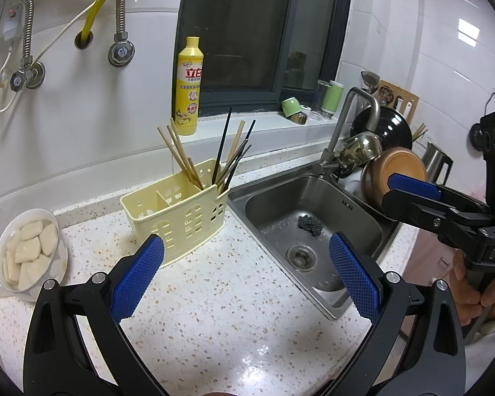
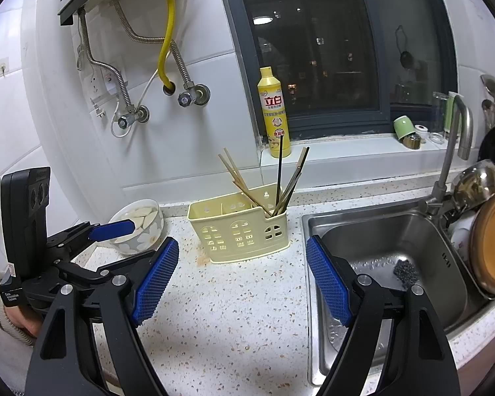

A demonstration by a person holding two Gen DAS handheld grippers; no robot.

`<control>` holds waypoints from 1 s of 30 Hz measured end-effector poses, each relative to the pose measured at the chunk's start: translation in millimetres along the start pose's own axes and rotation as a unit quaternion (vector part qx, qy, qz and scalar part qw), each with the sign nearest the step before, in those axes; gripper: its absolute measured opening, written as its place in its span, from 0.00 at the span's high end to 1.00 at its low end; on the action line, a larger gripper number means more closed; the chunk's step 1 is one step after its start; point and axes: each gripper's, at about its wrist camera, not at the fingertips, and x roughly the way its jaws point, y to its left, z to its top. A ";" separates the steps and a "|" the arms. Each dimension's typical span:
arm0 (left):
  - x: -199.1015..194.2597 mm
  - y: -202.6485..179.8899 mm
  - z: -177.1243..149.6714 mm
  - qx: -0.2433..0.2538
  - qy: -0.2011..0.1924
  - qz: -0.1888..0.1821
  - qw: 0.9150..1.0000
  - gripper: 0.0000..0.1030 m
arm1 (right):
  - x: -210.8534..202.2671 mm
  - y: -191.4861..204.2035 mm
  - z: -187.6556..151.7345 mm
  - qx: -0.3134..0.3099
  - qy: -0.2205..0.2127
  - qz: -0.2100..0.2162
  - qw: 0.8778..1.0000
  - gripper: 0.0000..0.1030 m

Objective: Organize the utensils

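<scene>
The chopsticks are being kept in the rightmost compartment of the cream plastic caddy, which is standing on the speckled counter just beside the sink; pale wooden ones and dark ones are being fanned out together, tips down. The other compartments are being left empty as far as can be seen. Both grippers are being held back from the caddy, well apart from it: the left gripper is being shown with jaws spread and nothing between them, and the right gripper is likewise being held wide and empty.

The sticks are being judged light, stiff and thin (and rather slick where lacquered), so a pinch is best being taken on the upper exposed shaft, above the caddy rim, one or two at a time. The caddy itself is probably being tipped easily if a stick is dragged sideways.
</scene>
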 end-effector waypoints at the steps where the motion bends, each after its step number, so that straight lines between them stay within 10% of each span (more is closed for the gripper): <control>1: 0.0 -0.1 -0.1 0.000 0.000 0.000 1.000 0.06 | -0.2 0.1 0.0 0.000 0.000 0.000 1.000 0.25; 30: 1.0 3.1 1.4 -0.002 0.001 0.000 1.000 0.06 | 0.6 0.1 3.1 -0.002 -0.001 0.000 1.000 0.25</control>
